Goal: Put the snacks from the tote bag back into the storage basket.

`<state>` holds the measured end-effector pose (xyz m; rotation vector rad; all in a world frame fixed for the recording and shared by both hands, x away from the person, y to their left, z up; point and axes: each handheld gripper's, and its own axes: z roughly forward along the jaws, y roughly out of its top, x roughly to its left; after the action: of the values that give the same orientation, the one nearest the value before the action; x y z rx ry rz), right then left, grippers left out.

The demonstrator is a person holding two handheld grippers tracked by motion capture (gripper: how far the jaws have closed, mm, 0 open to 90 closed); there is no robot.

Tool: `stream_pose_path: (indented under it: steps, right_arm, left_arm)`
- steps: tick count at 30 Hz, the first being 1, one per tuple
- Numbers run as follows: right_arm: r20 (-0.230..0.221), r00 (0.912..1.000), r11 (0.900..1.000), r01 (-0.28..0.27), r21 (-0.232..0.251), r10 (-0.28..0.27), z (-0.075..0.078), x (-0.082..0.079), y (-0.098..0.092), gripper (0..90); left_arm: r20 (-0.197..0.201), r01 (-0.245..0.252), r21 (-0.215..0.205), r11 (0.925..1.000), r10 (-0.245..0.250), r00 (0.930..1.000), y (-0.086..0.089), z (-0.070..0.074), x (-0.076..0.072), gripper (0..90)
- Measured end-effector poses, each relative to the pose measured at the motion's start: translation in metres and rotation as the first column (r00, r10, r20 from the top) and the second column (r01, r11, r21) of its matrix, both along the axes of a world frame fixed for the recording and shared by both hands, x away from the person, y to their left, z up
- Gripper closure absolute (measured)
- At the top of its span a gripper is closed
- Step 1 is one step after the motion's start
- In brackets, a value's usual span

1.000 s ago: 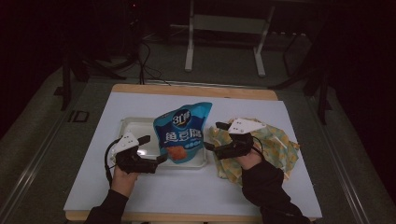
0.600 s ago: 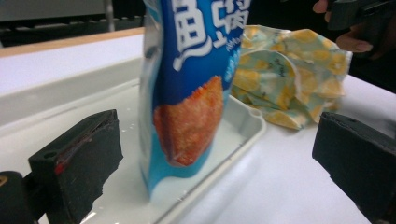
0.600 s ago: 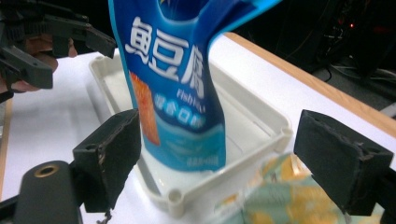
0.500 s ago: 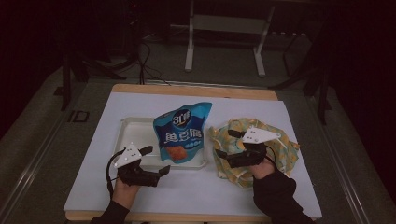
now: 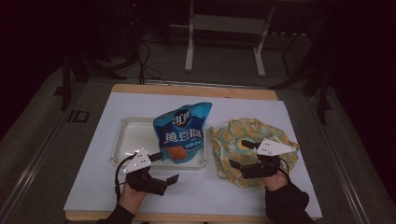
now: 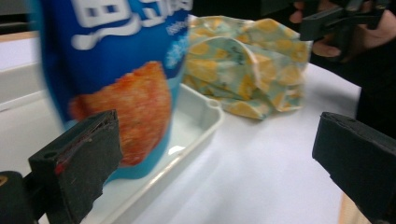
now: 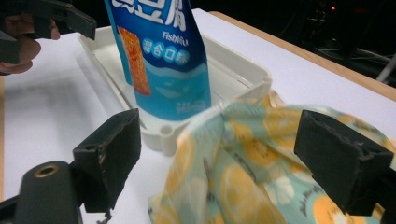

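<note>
A blue snack bag (image 5: pixel 182 133) stands upright in a white tray (image 5: pixel 128 135) on the white table top. Right of the tray lies a crumpled lemon-print cloth (image 5: pixel 261 135). My left gripper (image 5: pixel 167 167) is open, just in front of the tray's near edge and holding nothing. In the left gripper view the bag (image 6: pixel 116 70) and the tray (image 6: pixel 196 121) lie beyond its wide-spread jaws. My right gripper (image 5: pixel 238 154) hangs open over the cloth's near left part. In the right gripper view the cloth (image 7: pixel 243 177) lies under the jaws, with the bag (image 7: pixel 163 56) beyond.
The white table top (image 5: pixel 201 196) has bare room along its near edge between the two hands. A wooden strip (image 5: pixel 196 91) borders the far side. Dark floor, cables and a metal stand (image 5: pixel 224 37) lie beyond.
Both grippers have drawn back toward the near edge. The left one left the tray's front. The right one came away from the bag and now hangs over the cloth.
</note>
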<state>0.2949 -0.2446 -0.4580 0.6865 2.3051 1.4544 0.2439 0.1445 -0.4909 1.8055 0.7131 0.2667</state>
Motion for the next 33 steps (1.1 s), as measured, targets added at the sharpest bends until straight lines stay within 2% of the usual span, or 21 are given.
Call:
stream_pose_path:
  steps: [10,14,23,33]
  right_arm:
    - [0.006,0.9992,0.999,0.039,-0.019,-0.039,-0.007,-0.014,-0.02,14.5]
    - [0.001,0.9981,0.998,0.061,-0.008,-0.061,-0.008,-0.021,-0.032,14.5]
    - [-0.01,0.9955,0.996,0.094,0.003,-0.094,-0.012,-0.03,-0.053,14.4]
    - [-0.013,0.9874,0.987,0.158,0.006,-0.158,-0.018,-0.038,-0.074,14.5]
  left_arm:
    - [-0.009,0.068,0.005,0.9976,-0.068,0.9976,-0.017,-0.004,-0.002,1.9]
    - [-0.011,0.087,0.006,0.9962,-0.087,0.9962,-0.023,-0.005,-0.001,1.9]
    - [-0.014,0.109,0.011,0.994,-0.109,0.994,-0.032,-0.008,0.002,1.9]
    - [-0.013,0.123,0.014,0.9924,-0.122,0.9924,-0.036,-0.011,0.002,1.9]
